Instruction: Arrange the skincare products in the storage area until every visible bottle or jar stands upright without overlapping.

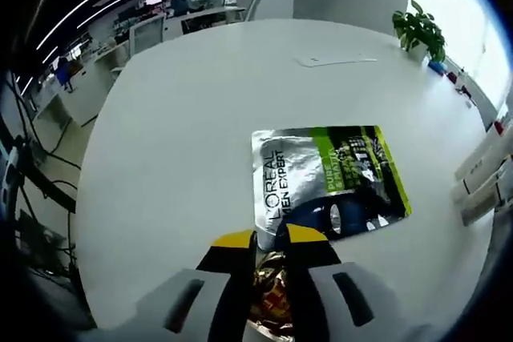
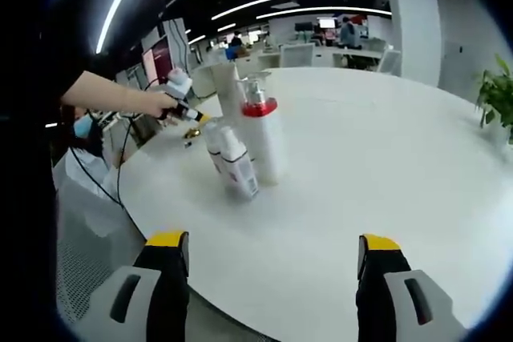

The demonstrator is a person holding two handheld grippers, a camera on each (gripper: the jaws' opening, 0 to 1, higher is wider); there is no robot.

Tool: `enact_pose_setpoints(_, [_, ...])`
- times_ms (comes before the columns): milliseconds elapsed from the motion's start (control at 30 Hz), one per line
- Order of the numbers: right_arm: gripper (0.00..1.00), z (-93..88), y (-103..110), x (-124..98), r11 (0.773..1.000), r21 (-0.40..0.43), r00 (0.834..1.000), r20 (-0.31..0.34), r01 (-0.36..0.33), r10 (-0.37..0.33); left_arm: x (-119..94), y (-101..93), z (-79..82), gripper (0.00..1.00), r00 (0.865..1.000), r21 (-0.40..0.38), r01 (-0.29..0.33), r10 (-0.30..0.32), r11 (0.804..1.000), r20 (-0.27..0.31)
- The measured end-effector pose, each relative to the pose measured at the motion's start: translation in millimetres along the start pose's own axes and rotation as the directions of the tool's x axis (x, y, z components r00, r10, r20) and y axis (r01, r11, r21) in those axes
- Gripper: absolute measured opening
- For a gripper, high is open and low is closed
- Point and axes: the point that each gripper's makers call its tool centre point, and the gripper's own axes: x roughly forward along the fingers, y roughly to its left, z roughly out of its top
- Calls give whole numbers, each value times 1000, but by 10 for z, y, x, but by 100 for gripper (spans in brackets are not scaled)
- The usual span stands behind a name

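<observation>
Two grippers: left gripper (image 1: 268, 239) fingers pinch a gold item near the worktop (image 1: 184, 118) edge; right gripper (image 2: 272, 250) gapes empty. Lift slowly, clear of the sachet (image 1: 329, 178).

Silver and green L'Oreal Men Expert sachet (image 1: 330, 175) lies flat on the white table (image 1: 184, 134), logo end just beside a gold-foil item (image 1: 268, 298) that sits between the jaws in the left gripper view; what the foil item is, unclear. In the right gripper view, a white pump bottle with red collar (image 2: 260, 130) stands upright near the table's edge, a smaller white tube (image 2: 232, 162) leans tilted against it, a taller white bottle (image 2: 227, 90) upright just behind.
</observation>
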Motion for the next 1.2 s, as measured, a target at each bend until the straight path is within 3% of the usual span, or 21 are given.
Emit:
enact_pose_setpoints(33, [89,0,-1,-1,1000,0,1000,-1,0,0,-11,25,-17,4,1000,41,-17,18,999,-25])
enact_pose_setpoints(67, [89,0,-2,-1,1000,0,1000,-1,1,-1,-11,0,46,5,1000,97,-4,3,995,2])
enact_pose_setpoints(267, [89,9,-9,-7,1000,2,1000,4,4,-4,-11,45,38,4,1000,56,-4,5,998,-9])
enact_pose_setpoints(467, [89,25,-7,-5,1000,3,1000,13,3,-3,-95,51,167,3,997,-63,58,-54,996,63])
enact_pose_setpoints(533, [89,32,4,-3,1000,-3,1000,15,0,0,-145,-31,194,3,994,-98,75,-66,992,88])
enact_pose_setpoints(600, [89,37,13,-2,1000,-6,1000,17,-3,3,-301,-163,219,3,986,-172,125,-102,977,133])
enact_pose_setpoints(667, [89,45,20,-2,1000,-12,1000,20,-5,5,-255,-211,337,3,966,-248,201,-150,948,210])
enact_pose_setpoints(733, [89,57,34,-4,1000,-23,1000,25,-9,9,-333,-181,407,3,960,-268,216,-154,939,235])
enact_pose_setpoints(833, [90,56,56,0,999,-38,1000,23,-15,16,-465,-245,389,3,966,-225,195,-148,955,210])
enact_pose_setpoints(900, [90,64,68,-5,999,-43,999,26,-17,18,-510,-247,234,4,981,-267,163,-128,950,143])
enact_pose_setpoints(1000, [89,73,65,-9,999,-43,999,33,-17,19,-377,-266,69,4,988,-287,150,-131,946,84])
enact_pose_setpoints(1067, [89,76,67,-11,999,-39,999,35,-18,20,-353,-348,-20,11,988,-326,154,-151,933,33])
enact_pose_setpoints(1167, [89,84,80,-17,999,-43,999,37,-20,22,-354,-518,-21,16,984,-419,174,-178,891,30])
enact_pose_setpoints(1200, [89,88,76,-15,999,-43,999,37,-21,22,-346,-511,-33,17,987,-435,154,-162,887,19])
